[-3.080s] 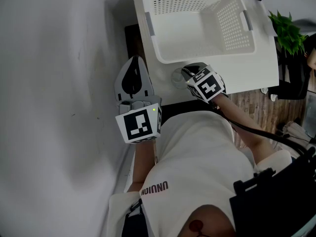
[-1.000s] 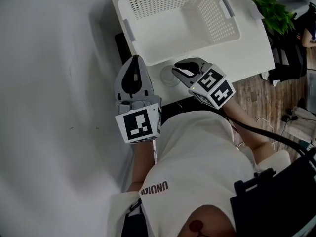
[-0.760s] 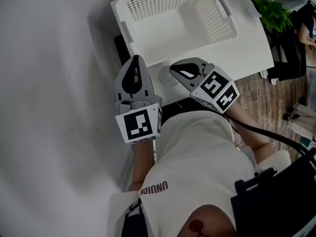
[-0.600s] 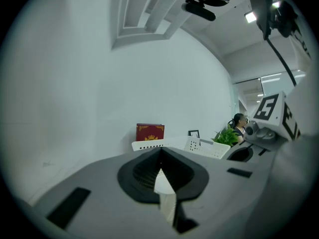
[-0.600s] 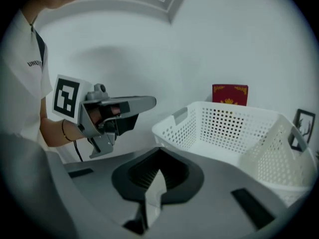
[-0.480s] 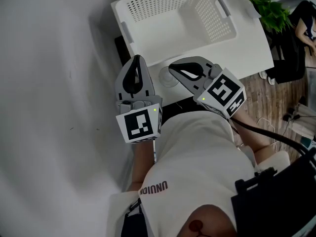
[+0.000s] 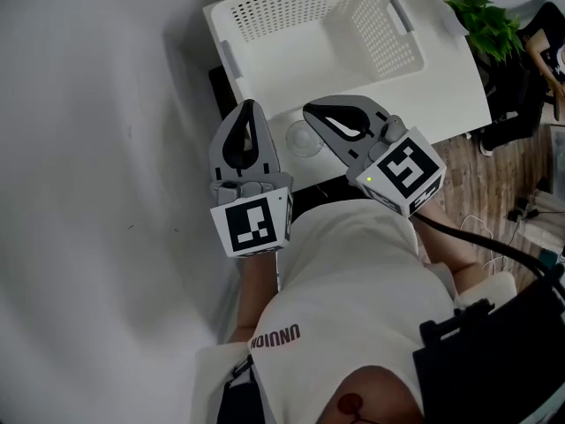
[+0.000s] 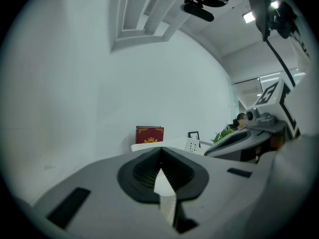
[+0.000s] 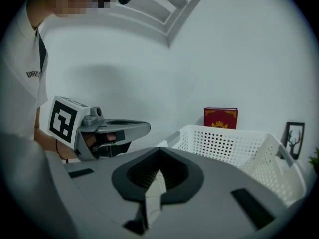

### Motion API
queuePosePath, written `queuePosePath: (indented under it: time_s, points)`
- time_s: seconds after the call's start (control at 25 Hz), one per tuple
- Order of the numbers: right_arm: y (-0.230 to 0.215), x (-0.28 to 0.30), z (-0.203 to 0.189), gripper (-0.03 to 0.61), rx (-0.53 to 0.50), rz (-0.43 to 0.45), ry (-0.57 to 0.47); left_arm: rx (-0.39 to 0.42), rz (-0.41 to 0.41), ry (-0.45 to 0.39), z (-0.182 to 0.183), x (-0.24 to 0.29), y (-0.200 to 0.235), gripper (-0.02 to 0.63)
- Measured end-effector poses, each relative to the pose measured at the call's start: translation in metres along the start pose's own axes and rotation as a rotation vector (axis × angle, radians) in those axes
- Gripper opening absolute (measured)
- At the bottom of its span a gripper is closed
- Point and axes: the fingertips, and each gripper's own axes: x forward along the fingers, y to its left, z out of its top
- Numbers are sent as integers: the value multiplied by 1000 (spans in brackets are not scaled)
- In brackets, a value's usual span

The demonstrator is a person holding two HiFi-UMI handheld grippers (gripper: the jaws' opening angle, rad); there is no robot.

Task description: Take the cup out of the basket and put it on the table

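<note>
A clear cup (image 7: 305, 139) stands upright on the white table (image 7: 459, 95), near its front edge and outside the white perforated basket (image 7: 318, 34). My right gripper (image 7: 308, 109) hovers just right of and above the cup, shut with nothing between its jaws, which meet in the right gripper view (image 9: 159, 149). My left gripper (image 7: 248, 104) hangs left of the cup at the table's corner, also shut and empty, as the left gripper view (image 8: 160, 148) shows. Neither gripper view shows the cup. The basket (image 9: 239, 143) looks empty.
A red book (image 9: 220, 117) stands behind the basket against the white wall. A small picture frame (image 9: 294, 138) and a green plant (image 7: 485, 20) sit at the table's far right. Wooden floor and cables (image 7: 477, 237) lie to the right.
My right gripper has let go of the cup, shut its jaws, and risen back toward the person. The cup stays on the table. The left gripper has hardly moved.
</note>
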Motion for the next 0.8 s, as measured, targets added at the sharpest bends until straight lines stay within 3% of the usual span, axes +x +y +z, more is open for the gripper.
queuePosePath:
  time_s: [0.12, 0.36, 0.8]
  points:
    - [-2, 0, 2, 17, 49, -26, -8, 4, 4, -3, 1, -1, 1, 11]
    - [-3, 3, 5, 17, -6, -9, -26, -1, 4, 1, 0, 1, 2, 11]
    - [-8, 2, 2, 17, 26, -29, -17, -46, 19, -3, 2, 3, 1, 11]
